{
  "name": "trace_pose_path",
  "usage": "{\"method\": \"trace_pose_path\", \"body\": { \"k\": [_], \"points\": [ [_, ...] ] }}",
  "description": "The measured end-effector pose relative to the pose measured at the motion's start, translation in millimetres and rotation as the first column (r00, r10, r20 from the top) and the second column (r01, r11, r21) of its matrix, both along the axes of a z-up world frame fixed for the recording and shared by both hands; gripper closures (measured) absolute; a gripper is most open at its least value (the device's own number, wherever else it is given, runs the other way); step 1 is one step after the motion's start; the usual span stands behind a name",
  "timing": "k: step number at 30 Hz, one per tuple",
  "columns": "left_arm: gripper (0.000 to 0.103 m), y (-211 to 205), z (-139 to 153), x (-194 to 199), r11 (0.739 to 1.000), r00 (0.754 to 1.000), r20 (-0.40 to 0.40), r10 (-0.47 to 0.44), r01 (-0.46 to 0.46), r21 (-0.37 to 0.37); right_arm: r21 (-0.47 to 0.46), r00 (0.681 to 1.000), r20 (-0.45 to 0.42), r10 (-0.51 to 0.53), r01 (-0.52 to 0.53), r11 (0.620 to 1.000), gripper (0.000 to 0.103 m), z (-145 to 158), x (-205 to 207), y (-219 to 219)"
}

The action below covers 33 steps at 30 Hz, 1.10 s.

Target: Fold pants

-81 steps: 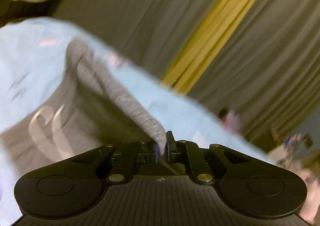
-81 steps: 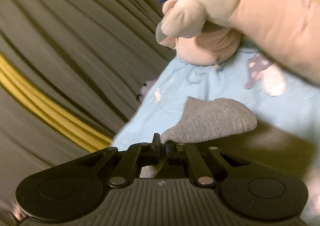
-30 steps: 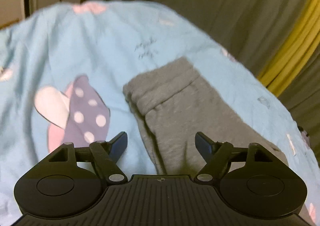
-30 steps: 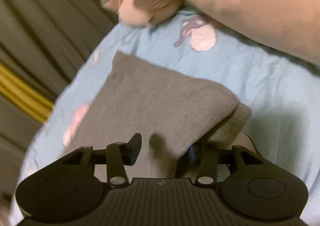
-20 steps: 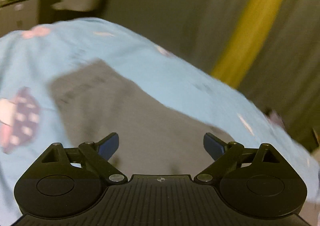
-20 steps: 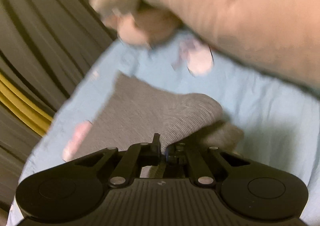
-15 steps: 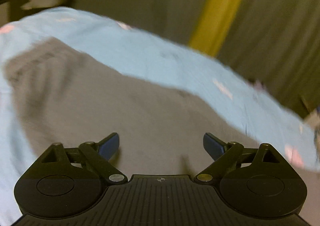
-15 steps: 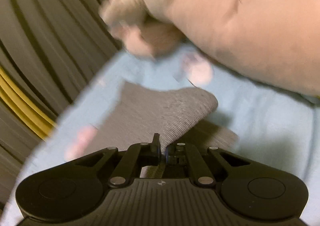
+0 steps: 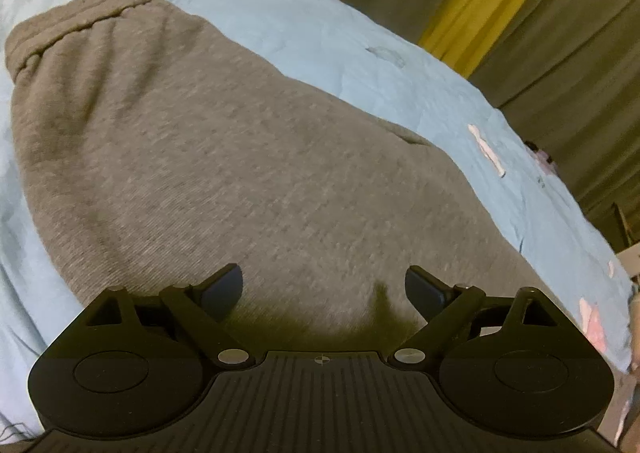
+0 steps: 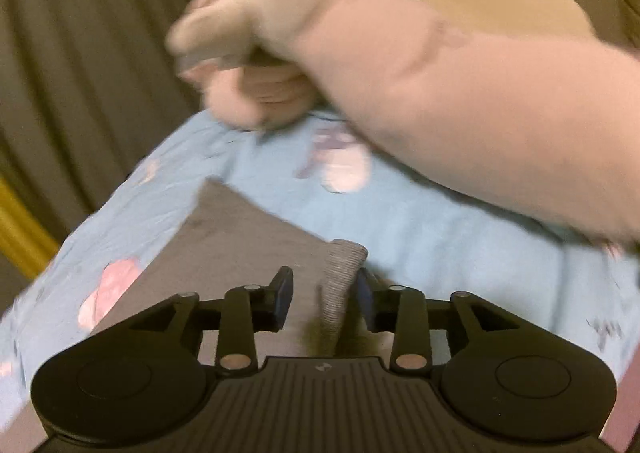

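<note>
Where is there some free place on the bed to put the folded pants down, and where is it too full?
Free: the blue bedsheet between the gray pants and the pink plush toy, and the strip of sheet between the pants and the curtain side. Crowded: the far end, where the plush toy lies, and the middle, which the pants cover.

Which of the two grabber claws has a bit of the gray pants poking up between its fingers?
The right gripper: a ribbed cuff of the gray pants stands between its open fingers. The left gripper only hovers open over flat fabric.
</note>
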<state>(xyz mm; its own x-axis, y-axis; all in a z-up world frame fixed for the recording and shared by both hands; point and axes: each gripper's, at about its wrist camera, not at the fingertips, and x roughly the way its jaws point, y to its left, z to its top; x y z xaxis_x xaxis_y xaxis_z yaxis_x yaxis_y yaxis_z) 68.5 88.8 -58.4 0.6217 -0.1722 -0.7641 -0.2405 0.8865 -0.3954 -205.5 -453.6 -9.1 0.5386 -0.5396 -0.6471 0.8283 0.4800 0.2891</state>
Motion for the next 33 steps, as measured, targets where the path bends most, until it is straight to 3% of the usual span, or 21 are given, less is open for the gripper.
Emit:
{"method": "trace_pose_path", "body": {
  "k": [2,4,10,19,26,29,33],
  "points": [
    [0.008,-2.4,-1.0,0.8,1.0,1.0,-0.003,-0.008,0.008,0.016,-0.026,0.998,-0.026,0.058,-0.058,0.998,0.068,-2.1,8.4,3.4],
    [0.008,-4.4,-1.4,0.7,1.0,1.0,-0.006,-0.011,0.012,0.027,0.025,0.995,-0.027,0.099,-0.098,0.995,0.068,-11.2,13.3,-1.2],
    [0.008,-4.3,2.0,-3.1,1.0,1.0,-0.008,0.0,0.0,0.023,0.115,0.997,-0.028,0.079,-0.075,0.991,0.068,-27.5,13.5,-10.7],
    [0.008,-0.2,1.8,-4.3,0.999,0.999,-0.022,0.036,-0.036,0.012,0.17,0.994,-0.029,0.104,-0.097,0.981,0.063,-37.3,17.1,-12.8],
    [0.008,0.4,2.0,-4.9,0.999,0.999,-0.029,0.043,-0.043,0.01,0.305,0.992,0.121,0.028,-0.064,0.95,0.062,-52.5,-9.3,-35.9],
    [0.008,0.3,1.3,-4.4,0.999,0.998,-0.032,0.045,-0.045,0.008,0.311,0.986,0.157,-0.052,0.0,0.95,0.062,-55.7,-29.5,-45.6],
    [0.008,-0.3,0.2,-3.1,0.999,0.998,-0.037,0.045,-0.044,0.01,0.384,0.941,0.301,-0.153,0.027,0.923,0.062,-65.3,-61.4,-56.6]
  ]
}}
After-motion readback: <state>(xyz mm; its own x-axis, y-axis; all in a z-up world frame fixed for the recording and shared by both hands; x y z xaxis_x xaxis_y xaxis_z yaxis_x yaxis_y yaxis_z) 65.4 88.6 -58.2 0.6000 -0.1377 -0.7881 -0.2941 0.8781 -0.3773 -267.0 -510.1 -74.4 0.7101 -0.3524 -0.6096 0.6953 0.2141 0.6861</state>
